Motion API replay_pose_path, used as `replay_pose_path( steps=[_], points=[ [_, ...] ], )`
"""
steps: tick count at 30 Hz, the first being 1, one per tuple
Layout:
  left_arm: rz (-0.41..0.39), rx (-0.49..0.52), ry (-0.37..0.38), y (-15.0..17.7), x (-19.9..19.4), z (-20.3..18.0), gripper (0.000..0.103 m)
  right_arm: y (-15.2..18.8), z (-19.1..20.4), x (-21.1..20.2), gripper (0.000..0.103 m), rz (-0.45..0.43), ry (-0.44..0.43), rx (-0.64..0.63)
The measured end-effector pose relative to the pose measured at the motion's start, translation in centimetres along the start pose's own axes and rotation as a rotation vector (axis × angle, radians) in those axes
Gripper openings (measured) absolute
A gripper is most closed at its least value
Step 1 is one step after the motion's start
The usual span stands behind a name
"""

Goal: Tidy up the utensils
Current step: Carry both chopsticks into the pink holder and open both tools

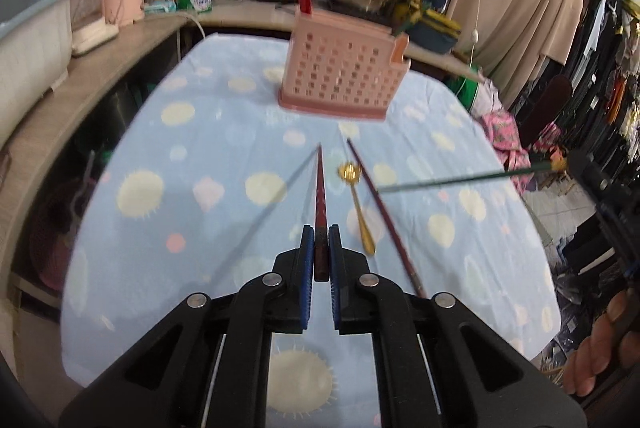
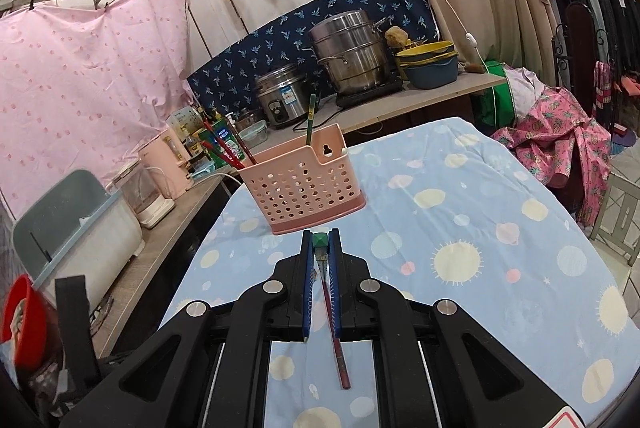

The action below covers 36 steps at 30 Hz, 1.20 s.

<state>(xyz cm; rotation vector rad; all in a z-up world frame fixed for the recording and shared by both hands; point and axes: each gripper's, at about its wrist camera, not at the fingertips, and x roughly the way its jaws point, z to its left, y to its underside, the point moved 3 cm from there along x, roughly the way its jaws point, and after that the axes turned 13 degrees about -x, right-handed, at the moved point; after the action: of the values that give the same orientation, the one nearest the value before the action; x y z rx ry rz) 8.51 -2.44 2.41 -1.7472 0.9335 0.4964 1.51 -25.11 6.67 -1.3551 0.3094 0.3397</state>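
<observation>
Left wrist view: the left gripper [image 1: 320, 252] is clamped on a red chopstick [image 1: 320, 196], the right gripper [image 2: 321, 260] on a green chopstick [image 2: 320, 248]. Both should be tipped upright before lowering into the pink holder [image 1: 340, 76] on the table [image 1: 200, 156].

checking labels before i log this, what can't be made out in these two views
- Pink caddy, left wrist view: motion-blurred, its inside hidden by its own wall.
- Green chopstick, right wrist view: shaft hidden between the right gripper fingers.
- Loose chopstick, left wrist view: near end hidden behind the left gripper.
</observation>
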Motion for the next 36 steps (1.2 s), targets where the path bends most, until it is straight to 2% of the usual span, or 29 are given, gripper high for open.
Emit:
replay_pose_path(
  steps=[9, 19, 29, 36],
  points=[
    [-0.125, 0.019, 0.052, -6.1, -3.0, -2.1, 0.007, -3.2, 0.0, -0.2, 0.007, -0.055, -0.009, -0.017],
    [-0.248, 0.027, 0.077, -12.7, -4.8, -4.1, 0.007, -8.8, -0.4, 0.9, 0.007, -0.147, -0.051, -0.004],
    [-0.426, 0.039, 0.122, -20.9, -6.8, -7.6, 0.007, -15.9, -0.8, 4.4, 0.007, -0.265, -0.063, 0.022],
    [-0.539, 0.013, 0.148, -25.9, -5.9, -8.7, 0.007, -20.8, -1.1, 8.1, 0.007, -0.345, -0.058, 0.044]
  ],
)
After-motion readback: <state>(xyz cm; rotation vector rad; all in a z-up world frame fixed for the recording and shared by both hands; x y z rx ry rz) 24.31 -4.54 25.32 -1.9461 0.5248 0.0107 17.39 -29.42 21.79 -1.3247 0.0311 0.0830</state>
